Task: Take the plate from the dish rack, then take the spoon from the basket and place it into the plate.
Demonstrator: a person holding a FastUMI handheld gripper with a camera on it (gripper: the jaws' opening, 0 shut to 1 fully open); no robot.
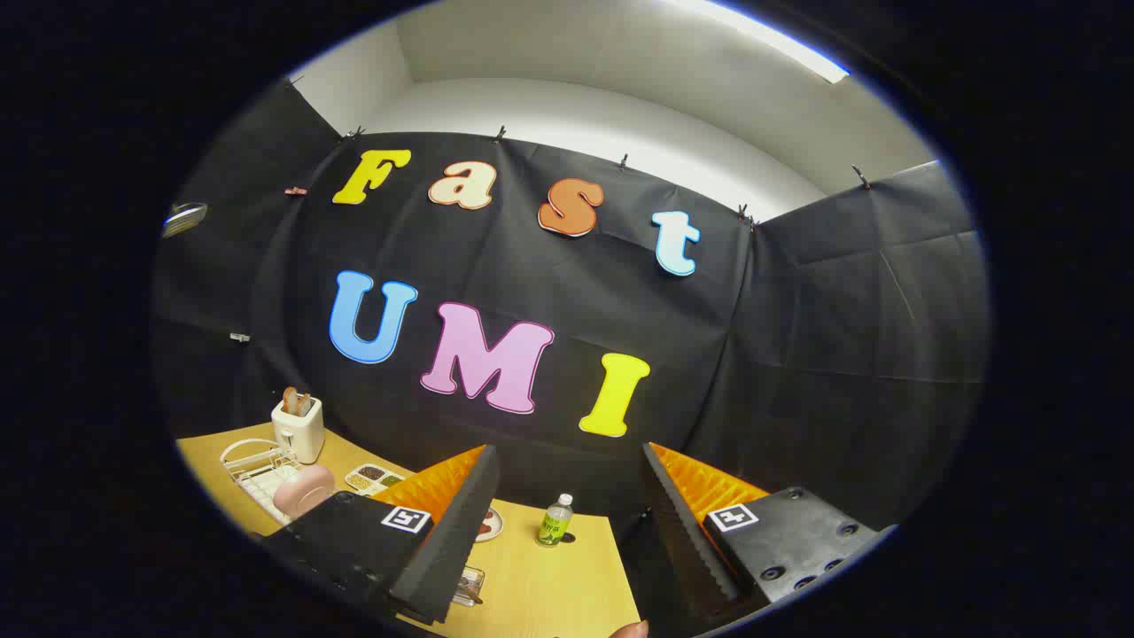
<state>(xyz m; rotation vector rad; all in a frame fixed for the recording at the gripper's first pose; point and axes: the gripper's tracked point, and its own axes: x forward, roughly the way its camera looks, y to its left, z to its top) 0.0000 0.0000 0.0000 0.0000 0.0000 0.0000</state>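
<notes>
matt wooden table (549, 585), wire dish rack (257, 465)

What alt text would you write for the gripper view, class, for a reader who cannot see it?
The open gripper is raised above a wooden table, holding nothing. Beyond its fingers stand a pink plate in a white dish rack, a toaster and a small bottle.

Bright ceiling strip light (762, 40) overhead, sharp focus, strong fisheye bending at edges.
</notes>
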